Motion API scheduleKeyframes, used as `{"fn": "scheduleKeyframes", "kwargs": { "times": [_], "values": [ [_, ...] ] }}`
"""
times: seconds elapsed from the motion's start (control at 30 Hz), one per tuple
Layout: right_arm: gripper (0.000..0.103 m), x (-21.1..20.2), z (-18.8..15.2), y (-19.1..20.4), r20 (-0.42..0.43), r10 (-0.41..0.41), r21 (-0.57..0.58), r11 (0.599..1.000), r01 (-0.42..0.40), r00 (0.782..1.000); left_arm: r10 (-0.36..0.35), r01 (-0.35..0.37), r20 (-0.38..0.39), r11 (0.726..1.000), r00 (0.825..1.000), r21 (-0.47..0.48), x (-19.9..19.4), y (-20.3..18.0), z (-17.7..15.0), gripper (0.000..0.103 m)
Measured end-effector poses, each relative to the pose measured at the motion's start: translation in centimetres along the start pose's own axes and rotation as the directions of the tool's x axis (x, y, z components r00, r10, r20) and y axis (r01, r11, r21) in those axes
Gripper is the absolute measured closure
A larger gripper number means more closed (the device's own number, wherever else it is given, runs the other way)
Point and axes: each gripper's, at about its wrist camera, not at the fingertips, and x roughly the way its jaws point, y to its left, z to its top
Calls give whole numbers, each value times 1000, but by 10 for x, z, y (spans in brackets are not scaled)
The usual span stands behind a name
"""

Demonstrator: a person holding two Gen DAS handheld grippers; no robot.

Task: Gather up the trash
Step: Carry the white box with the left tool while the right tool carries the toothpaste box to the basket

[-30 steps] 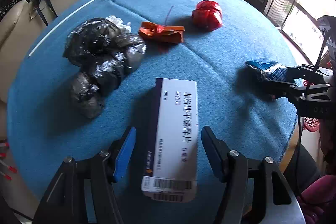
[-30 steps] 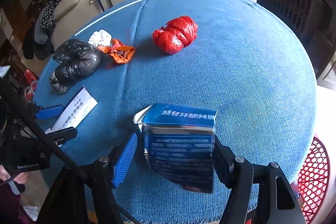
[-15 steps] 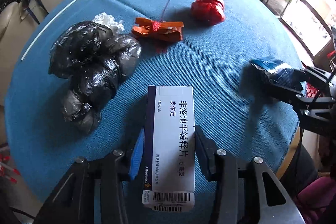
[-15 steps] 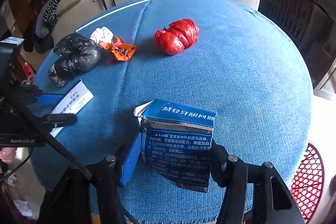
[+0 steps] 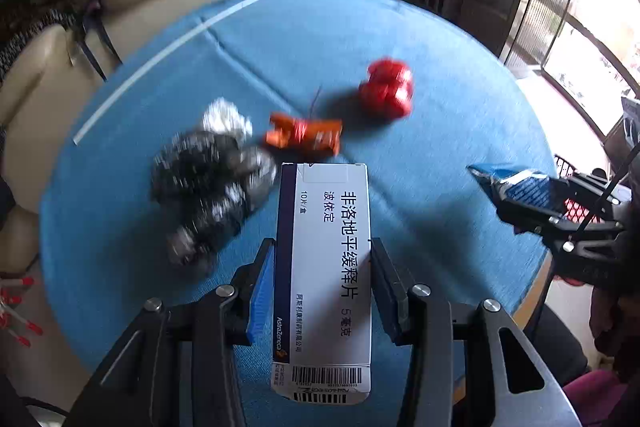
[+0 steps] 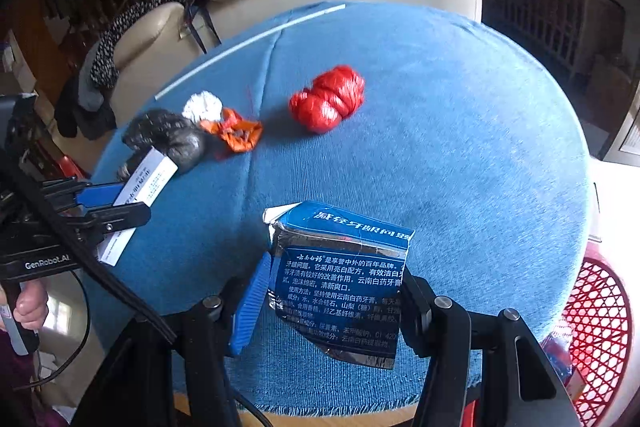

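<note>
Trash: several pieces lay across a round bench [image 5: 460,115] under a blue cloth, and two of them were already held in claws.
Black bags [image 5: 208,187]: crumpled plastic, far left on the bench, with a white wad [image 5: 224,117] touching their far side.
Orange wrapper [image 5: 304,135]: just beside the bags, near the middle.
Medicine box [image 5: 326,275]: white with a dark stripe, pinched on its long sides by the left claw [image 5: 322,287]; it seemed to hang clear of the cloth, though the view cannot settle this.
Red bag [image 5: 386,93]: a knotted bundle past the middle, well apart from both claws.
Toothpaste carton [image 6: 340,279]: blue and torn open, pinched by the right claw [image 6: 332,291] above the near right edge of the bench.
Red basket [image 6: 596,331]: openwork, on the floor right of the bench, below the right claw.
Step in hand: both pieces looked gripped and ready to carry away.
Next move: probably to bring each claw over the basket, if that is the bin, and spread it there; the right has the shorter way, while the left must cross the bench without dropping the long box.
</note>
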Motion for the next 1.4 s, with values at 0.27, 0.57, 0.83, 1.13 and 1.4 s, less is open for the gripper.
{"fn": "scheduleKeyframes", "kwargs": {
  "times": [0.27, 0.57, 0.83, 1.13, 1.4],
  "values": [
    [42, -29, -1, 0, 78, 3, -13, 1000, -2, 997, 102, -105, 102, 994, 990, 31, -23, -30, 14, 56],
    [42, -59, -7, -10, 141, 4, 7, 1000, -5, 990, 153, -164, 153, 985, 976, 57, -39, -53, 20, 56],
    [42, -80, -15, -23, 176, -8, 26, 1000, 3, 984, 158, -169, 167, 984, 973, 60, -42, -69, 22, 56],
    [42, -97, -24, -37, 191, -22, 46, 999, 14, 981, 169, -181, 164, 982, 972, 60, -35, -86, 25, 56],
    [42, -111, -30, -55, 212, -30, 81, 997, 13, 977, 166, -182, 169, 980, 972, 82, -32, -107, 31, 56]
  ]
}}
